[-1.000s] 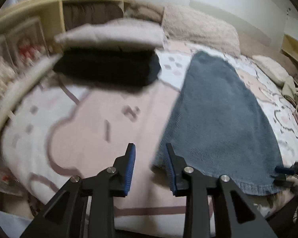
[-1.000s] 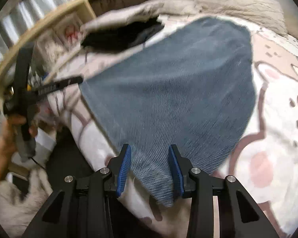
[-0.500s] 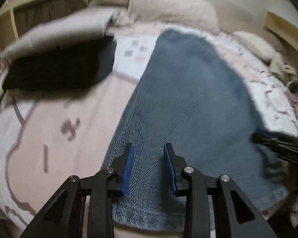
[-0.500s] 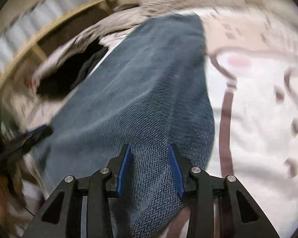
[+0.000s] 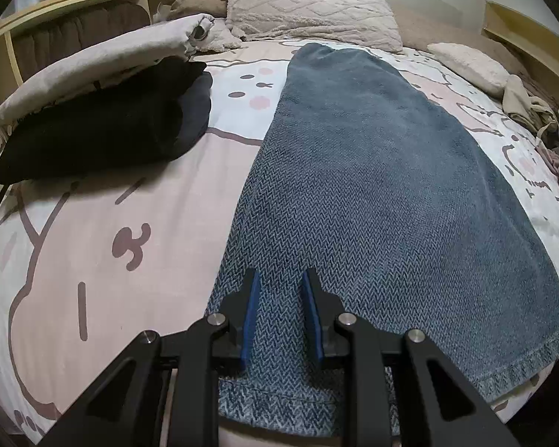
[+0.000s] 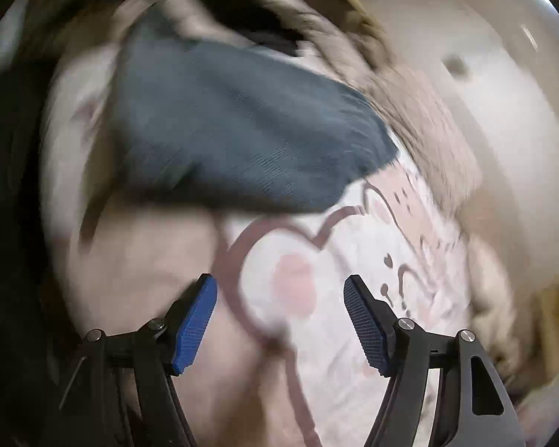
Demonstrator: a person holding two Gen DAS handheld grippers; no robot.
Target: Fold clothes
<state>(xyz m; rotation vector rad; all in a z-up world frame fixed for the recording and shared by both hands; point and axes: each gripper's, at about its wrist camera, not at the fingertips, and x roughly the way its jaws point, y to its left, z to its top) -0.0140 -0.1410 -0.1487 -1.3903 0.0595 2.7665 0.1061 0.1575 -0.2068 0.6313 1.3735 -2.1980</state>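
A blue-grey herringbone garment (image 5: 384, 171) lies folded lengthwise on the bed, running from the near edge toward the pillows. My left gripper (image 5: 279, 290) is over its near left corner, its fingers open a little with the cloth between and under them, not pinched. In the blurred right wrist view the same garment (image 6: 234, 134) lies further off. My right gripper (image 6: 281, 294) is wide open and empty above the bare pink bedsheet (image 6: 298, 290), clear of the garment.
A black folded garment (image 5: 104, 126) with a beige one (image 5: 93, 59) on top lies at the left of the bed. Pillows (image 5: 309, 7) sit at the head. Loose clothes (image 5: 540, 115) are heaped at the right edge. A wooden shelf (image 5: 56, 11) runs along the left.
My left gripper has moved right and forward onto the garment's near left corner. My right gripper has opened wide and swung off the garment's edge to the bare sheet.
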